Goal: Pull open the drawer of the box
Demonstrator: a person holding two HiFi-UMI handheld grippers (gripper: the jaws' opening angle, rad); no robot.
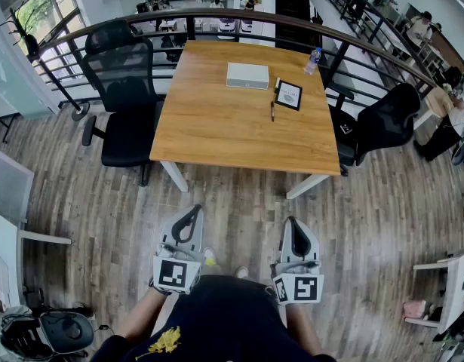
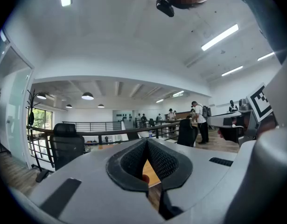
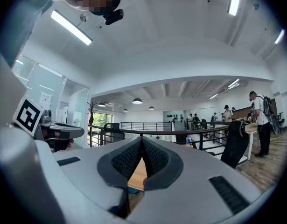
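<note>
The box sits far off on the worktop. The left gripper and right gripper have jaws pressed together, holding nothing. Reaching in closed, they could shove the box and miss its drawer.

The room was bright and evenly lit. Long ceiling lamps glared white in both gripper views, and daylight came in through the windows at the left. The table shone a little. Shadows on the floor were soft and faint. All views bent strongly at the edges, with dark round corners.
</note>
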